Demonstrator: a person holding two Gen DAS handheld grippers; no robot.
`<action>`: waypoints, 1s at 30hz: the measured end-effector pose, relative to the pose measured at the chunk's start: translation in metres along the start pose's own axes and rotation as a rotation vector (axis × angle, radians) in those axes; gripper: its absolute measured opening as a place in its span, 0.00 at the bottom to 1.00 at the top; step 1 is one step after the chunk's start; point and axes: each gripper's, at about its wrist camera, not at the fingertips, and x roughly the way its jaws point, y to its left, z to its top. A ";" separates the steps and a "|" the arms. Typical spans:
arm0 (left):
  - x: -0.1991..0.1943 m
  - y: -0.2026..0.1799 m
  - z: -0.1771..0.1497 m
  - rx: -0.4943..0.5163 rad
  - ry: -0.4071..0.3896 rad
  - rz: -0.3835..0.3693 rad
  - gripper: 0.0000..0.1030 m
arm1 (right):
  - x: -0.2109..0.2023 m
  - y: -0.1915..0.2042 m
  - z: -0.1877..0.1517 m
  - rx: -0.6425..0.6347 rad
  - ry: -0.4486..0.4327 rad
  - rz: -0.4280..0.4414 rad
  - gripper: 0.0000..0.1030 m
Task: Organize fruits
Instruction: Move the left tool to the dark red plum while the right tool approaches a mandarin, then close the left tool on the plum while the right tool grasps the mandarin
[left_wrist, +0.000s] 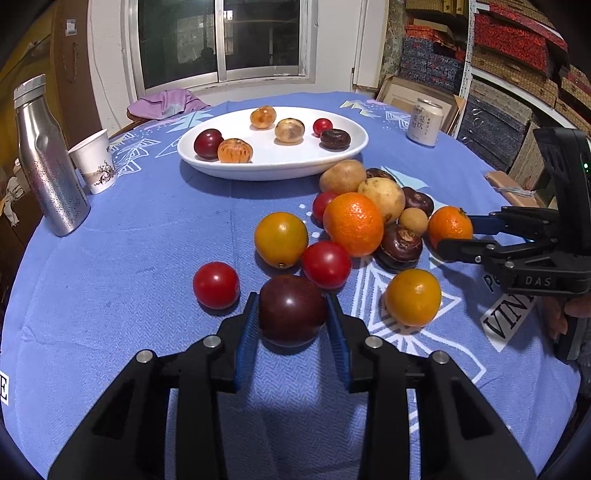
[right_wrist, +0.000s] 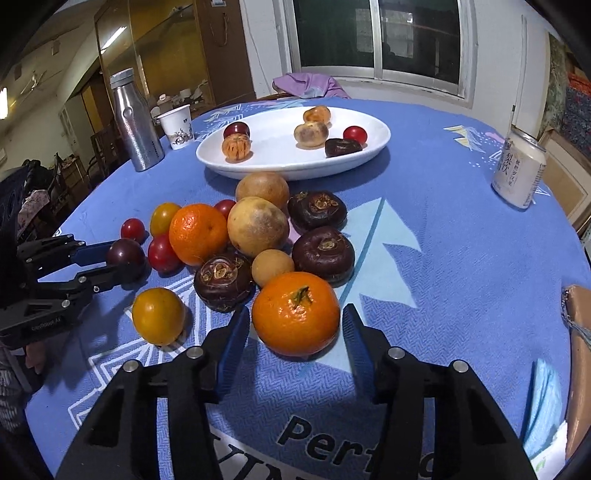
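left gripper (left_wrist: 291, 314): dark plum (left_wrist: 292, 309) sits between the blue ribbed pads, both pads at its flanks; contact looks made, firm pinch can't be confirmed. Plum rests on the cloth.
right gripper (right_wrist: 295, 325): jaws spread, mandarin (right_wrist: 295, 318) between the tips with a gap on each side; not touching.
plum vs plate: on the near side of the white plate (left_wrist: 273, 168), well apart from it, at the near edge of the loose pile.
mandarin vs plate: also near side of the plate, at the pile's near-right end, stem up.
pile: just near of the plate. Larger orange (left_wrist: 353, 224), two yellow-orange tomatoes (left_wrist: 281, 239), red cherry tomatoes (left_wrist: 216, 285), two tan potato-like fruits (left_wrist: 382, 199), dark water chestnuts (right_wrist: 323, 254), one small tan round fruit (right_wrist: 272, 267). Most touch their neighbours.
plate contents: six pieces, spaced apart: one plum, two orange-brown ribbed ones, one pale brown, one red tomato, one dark chestnut.
surface: round table, blue woven tablecloth (left_wrist: 129, 240) with white and light-blue print plus black lettering.
left of plate: dimpled steel bottle (left_wrist: 48, 158), paper cup (left_wrist: 94, 162) just beside it.
right of plate: pale drink can (left_wrist: 424, 122).
room: sliding window behind the plate, purple cloth at the far table edge, shelves of patterned boxes on the right.
textures: plum and tomatoes glossy, citrus pitted, chestnuts matte with dry crowns.
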 end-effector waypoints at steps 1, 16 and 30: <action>0.001 0.001 0.000 -0.003 0.003 -0.003 0.34 | 0.001 0.000 0.000 0.004 0.002 -0.002 0.51; -0.010 0.008 0.002 -0.054 -0.051 -0.016 0.34 | -0.003 -0.010 0.001 0.068 -0.019 0.046 0.45; -0.039 0.034 0.116 -0.150 -0.202 0.017 0.34 | -0.072 -0.033 0.092 0.136 -0.252 0.077 0.45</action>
